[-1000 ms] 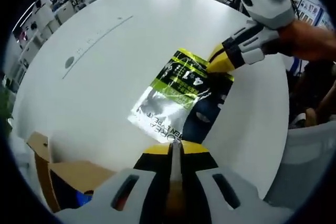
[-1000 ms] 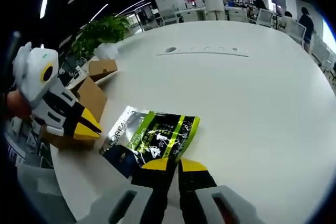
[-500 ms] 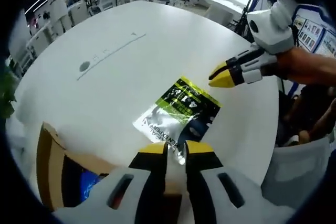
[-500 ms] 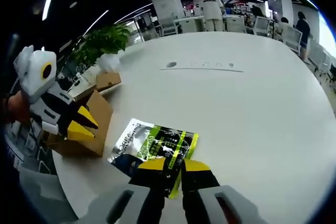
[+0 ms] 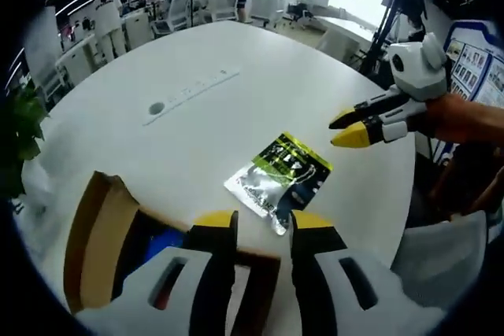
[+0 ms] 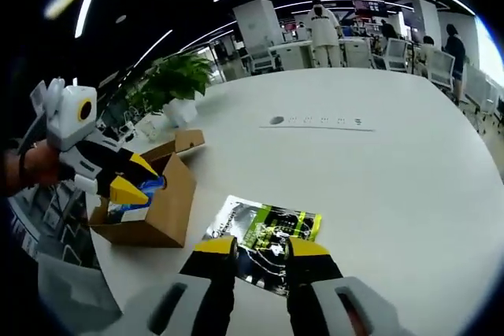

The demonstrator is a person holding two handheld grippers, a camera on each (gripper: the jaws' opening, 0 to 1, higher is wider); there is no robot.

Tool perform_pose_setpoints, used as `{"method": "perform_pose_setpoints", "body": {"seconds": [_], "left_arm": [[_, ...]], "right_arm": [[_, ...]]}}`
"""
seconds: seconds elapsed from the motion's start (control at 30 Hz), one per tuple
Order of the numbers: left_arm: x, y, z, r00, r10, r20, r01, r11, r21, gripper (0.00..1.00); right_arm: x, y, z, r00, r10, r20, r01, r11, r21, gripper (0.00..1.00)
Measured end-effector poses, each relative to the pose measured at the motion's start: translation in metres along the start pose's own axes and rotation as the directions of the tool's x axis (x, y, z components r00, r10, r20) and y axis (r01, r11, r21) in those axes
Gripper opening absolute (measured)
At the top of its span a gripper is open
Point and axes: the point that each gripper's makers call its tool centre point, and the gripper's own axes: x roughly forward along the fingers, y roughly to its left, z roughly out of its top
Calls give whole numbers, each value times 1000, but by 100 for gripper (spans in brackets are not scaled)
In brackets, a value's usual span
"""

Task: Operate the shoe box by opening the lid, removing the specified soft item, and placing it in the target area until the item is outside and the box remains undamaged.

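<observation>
A soft green, silver and black pouch (image 5: 277,179) (image 6: 266,233) lies flat on the white round table (image 5: 205,116) (image 6: 378,171). Beside it stands an open brown cardboard shoe box (image 5: 110,230) (image 6: 153,202) with blue contents inside. My left gripper (image 5: 253,222) hovers open above the box's near edge and the pouch's end, holding nothing; it also appears at the left of the right gripper view (image 6: 134,181), over the box. My right gripper (image 6: 261,246) is open just above the pouch, apart from it; it enters the left gripper view from the right (image 5: 346,127).
A grommet and cable slot (image 6: 315,122) (image 5: 189,94) mark the table's middle. A potted plant (image 6: 175,84) stands beyond the table's edge. Chairs, desks and people (image 6: 323,25) fill the far room. A person's hand (image 5: 461,120) holds the right gripper.
Both grippers opened and let go of the pouch, which now lies on the table. Both have pulled back and up, so the box shows more fully.
</observation>
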Motion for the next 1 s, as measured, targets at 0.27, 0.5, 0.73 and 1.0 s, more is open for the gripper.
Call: {"method": "perform_pose_setpoints", "body": {"seconds": [0.27, 0.5, 0.73, 1.0], "left_arm": [[-26, 11, -12, 999, -4, 42, 5, 1000, -18, 34], [-52, 27, -26, 996, 10, 90, -3, 996, -86, 39], [-76, 34, -44, 992, 9, 129, 4, 996, -95, 47], [-109, 50, -66, 986, 39, 162, -18, 992, -126, 52]], "right_arm": [[-2, 17, 0, 998, 60, 12, -59, 997, -46, 31], [-6, 38, 10, 988, 135, 69, -134, 991, -20, 39], [-10, 63, 13, 975, 196, 103, -196, 981, -6, 46], [-13, 86, 10, 966, 235, 107, -236, 972, -5, 48]]}}
